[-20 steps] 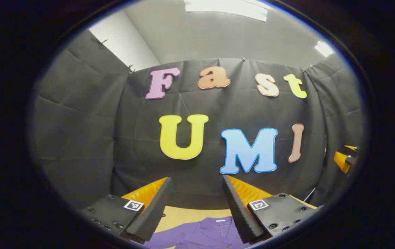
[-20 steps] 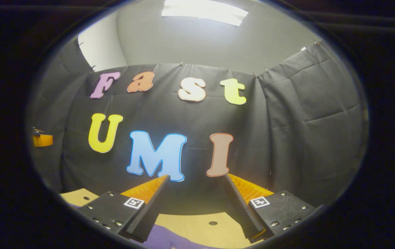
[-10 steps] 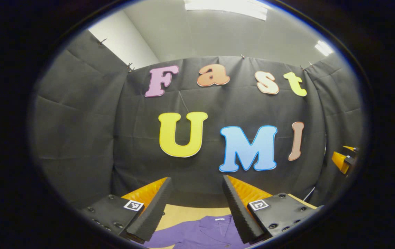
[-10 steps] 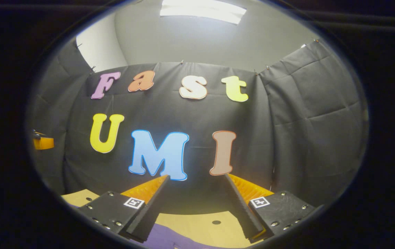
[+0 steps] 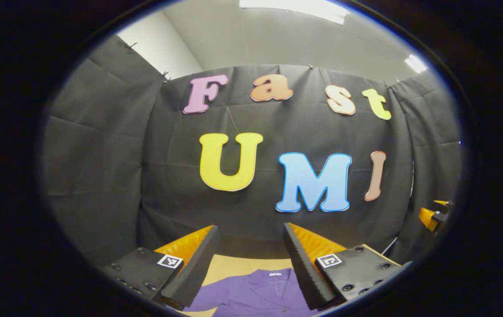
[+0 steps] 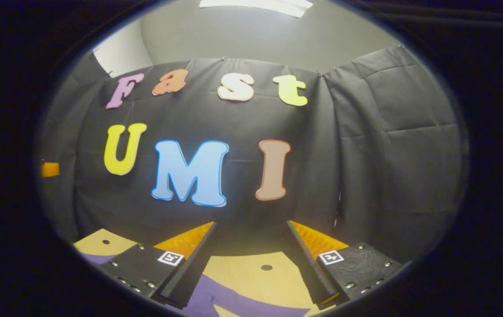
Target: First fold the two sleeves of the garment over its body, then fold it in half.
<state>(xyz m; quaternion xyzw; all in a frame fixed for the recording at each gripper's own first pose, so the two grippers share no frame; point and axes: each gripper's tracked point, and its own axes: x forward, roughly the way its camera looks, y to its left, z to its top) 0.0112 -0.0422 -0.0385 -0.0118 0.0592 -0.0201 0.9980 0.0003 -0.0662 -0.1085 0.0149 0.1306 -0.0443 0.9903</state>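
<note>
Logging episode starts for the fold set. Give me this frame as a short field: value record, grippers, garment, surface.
left gripper: open, holding nothing, above the garment
right gripper: open, holding nothing
garment: purple, collar toward the booth wall, lying flat on the table
sleeve: purple strip spread out on the table, not folded over the body
table: tan board with small holes
task stage: no fold made yet

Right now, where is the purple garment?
The garment lies flat on the table, seen low in the left gripper view between the open left gripper; one sleeve shows in the right gripper view.
</note>
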